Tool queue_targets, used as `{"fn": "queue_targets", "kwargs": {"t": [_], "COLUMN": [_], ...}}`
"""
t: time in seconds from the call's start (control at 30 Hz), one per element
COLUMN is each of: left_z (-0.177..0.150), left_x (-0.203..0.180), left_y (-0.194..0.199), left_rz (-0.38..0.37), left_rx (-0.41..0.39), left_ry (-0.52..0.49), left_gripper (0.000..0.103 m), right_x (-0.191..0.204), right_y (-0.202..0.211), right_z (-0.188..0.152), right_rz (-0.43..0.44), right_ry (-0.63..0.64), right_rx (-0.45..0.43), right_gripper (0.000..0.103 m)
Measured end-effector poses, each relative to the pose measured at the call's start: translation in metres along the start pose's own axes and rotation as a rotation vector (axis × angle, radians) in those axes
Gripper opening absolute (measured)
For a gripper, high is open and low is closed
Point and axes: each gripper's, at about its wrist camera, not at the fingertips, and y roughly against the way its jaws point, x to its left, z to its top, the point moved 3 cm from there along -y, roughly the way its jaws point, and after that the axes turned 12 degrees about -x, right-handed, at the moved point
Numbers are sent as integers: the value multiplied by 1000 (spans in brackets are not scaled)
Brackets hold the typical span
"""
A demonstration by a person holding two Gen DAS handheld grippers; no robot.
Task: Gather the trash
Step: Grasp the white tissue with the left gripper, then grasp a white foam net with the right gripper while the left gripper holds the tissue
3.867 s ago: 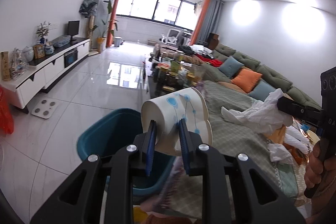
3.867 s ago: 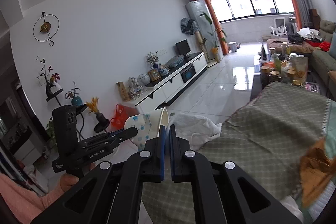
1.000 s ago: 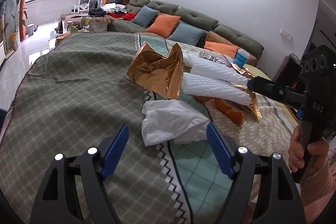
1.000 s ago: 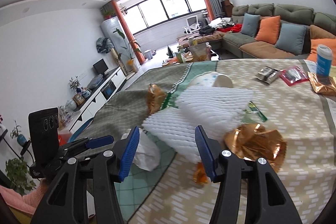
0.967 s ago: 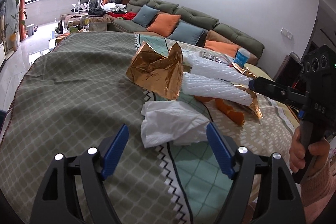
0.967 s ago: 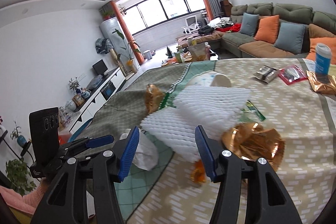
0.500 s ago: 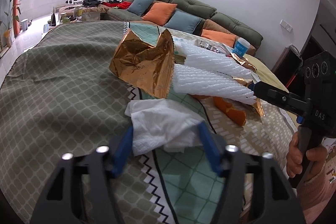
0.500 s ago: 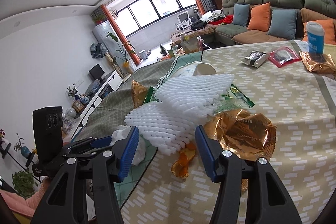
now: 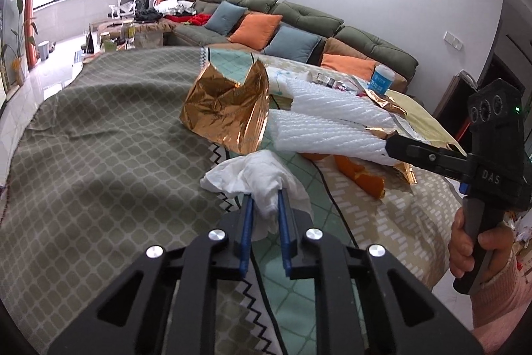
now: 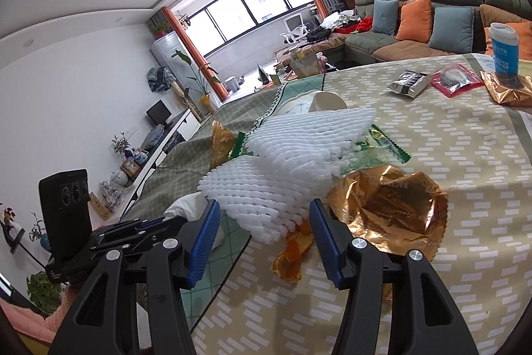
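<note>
White crumpled tissue (image 9: 266,185) lies near the front of the patterned tablecloth (image 9: 99,162), and the left gripper (image 9: 266,205) has just closed, its blue pads clamped on it. "DAS" reads on the right gripper (image 10: 262,218), whose jaws stand apart around the near end of two white foam net sleeves (image 10: 286,168) without touching them. Two copper foil wrappers show in the left view: one (image 9: 226,112) upright just behind the tissue, another (image 10: 385,202) partly hidden under the sleeves, its mirrored print unreadable. One blue-labelled tub (image 10: 505,49) stands far right, its lettering too small to read.
</note>
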Motion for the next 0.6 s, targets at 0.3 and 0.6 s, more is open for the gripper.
{"fn": "queue_targets", "kwargs": {"t": [0.3, 0.6], "left_z": [-1, -3], "left_x": [10, 19], "left_y": [22, 37], "left_rz": [24, 52], "left_rx": [-31, -55], "left_ry": [11, 19], "left_gripper": [14, 14], "right_x": [4, 7], "right_y": [-6, -11], "right_z": [-2, -4], "right_rz": [17, 18], "right_ry": [-7, -16], "right_rx": [11, 23], "right_gripper": [51, 36]}}
